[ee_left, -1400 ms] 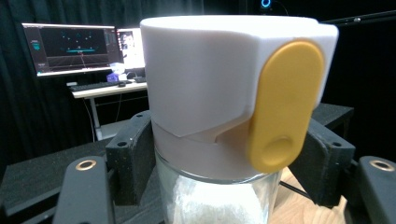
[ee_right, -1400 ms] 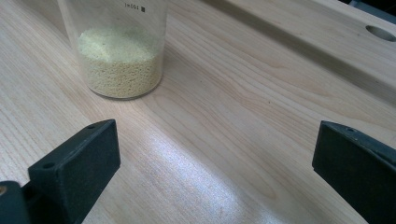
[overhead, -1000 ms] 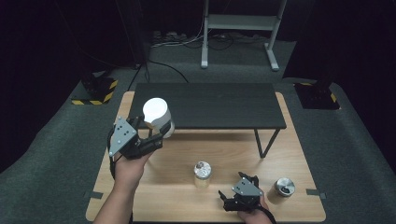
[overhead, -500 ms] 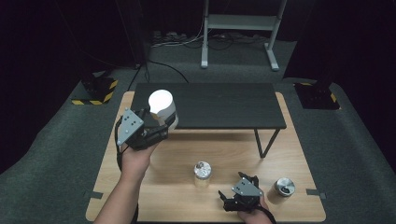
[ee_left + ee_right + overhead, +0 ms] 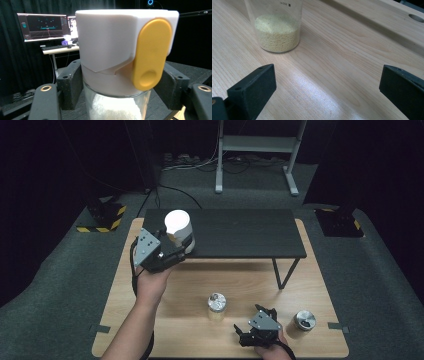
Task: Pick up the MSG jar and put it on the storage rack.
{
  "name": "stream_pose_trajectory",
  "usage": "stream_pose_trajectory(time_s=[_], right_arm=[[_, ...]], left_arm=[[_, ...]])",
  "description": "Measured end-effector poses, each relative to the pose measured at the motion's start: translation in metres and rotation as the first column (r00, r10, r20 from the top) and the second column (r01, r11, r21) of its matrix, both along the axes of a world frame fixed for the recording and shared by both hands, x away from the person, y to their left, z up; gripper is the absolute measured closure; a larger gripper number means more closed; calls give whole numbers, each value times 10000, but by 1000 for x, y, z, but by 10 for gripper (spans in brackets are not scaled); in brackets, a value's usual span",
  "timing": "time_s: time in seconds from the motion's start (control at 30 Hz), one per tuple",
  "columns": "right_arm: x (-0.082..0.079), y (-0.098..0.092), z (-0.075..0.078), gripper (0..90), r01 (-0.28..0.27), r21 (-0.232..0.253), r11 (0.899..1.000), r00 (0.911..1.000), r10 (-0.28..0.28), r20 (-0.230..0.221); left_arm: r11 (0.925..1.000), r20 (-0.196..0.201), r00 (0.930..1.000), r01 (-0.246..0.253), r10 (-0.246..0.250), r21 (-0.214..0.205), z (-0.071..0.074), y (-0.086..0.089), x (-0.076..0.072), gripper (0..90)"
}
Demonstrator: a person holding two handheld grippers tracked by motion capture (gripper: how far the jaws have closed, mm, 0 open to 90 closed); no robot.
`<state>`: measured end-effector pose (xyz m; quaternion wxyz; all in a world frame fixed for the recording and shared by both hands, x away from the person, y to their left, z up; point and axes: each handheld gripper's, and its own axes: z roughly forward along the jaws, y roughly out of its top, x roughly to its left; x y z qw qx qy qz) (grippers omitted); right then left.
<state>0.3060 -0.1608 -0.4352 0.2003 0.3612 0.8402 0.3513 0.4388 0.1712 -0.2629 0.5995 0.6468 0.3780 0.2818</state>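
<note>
**Desk:** Left hand-held gripper (image 5: 181,246) at the left end of the black raised shelf (image 5: 240,232), holding what?

**Field:** Clamped on a white-capped shaker jar (image 5: 110,45). Yellow flip tab turned toward the gripper's camera, pads pressed on either side just below the cap, white granules visible through the glass. Held upright at the shelf's front-left corner.

**Desk:** Standing on the shelf, or hanging just above?

**Field:** Impossible to tell. Base hidden behind the jaws and the hand.

**Desk:** And the right hand-held gripper (image 5: 327,87)?

**Field:** Low over the bench (image 5: 250,280), well in front of the shelf, jaws spread wide, gripping nothing. Pointed toward a glass jar of yellow grains (image 5: 277,32) in front of the shelf's middle. Metal-lidded jar (image 5: 304,320) just beside, in front of the shelf's right leg.

**Desk:** Step in hand, at a guess?

**Field:** Probably setting the shaker on the shelf's left end.

**Desk:** Best way through?

**Field:** Keep the jar plumb and bring the base down flat, further in from that front-left corner rather than on the lip. Go gently with a grip so high up: likely top-heavy under the big cap, and apt to swing. Release only once settled. Open slowly, then back away level toward the shelf's front without clipping the yellow tab. Leave the right hand-held gripper in front of the shelf, clear of the move.
</note>
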Motion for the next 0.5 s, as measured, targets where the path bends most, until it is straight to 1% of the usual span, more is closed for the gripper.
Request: stream_pose_trajectory(time_s=[0.2, 0.5], right_arm=[[0, 0, 0, 3, -23, -4, 10000, 10000, 23, 2], [0, 0, 0, 3, -39, 18, 10000, 10000, 39, -13]], left_arm=[[9999, -76, 10000, -61, 62, 110, -2, -2, 6, 304], [9998, -253, 9995, -196, 198, 105, -7, -3, 14, 303]])
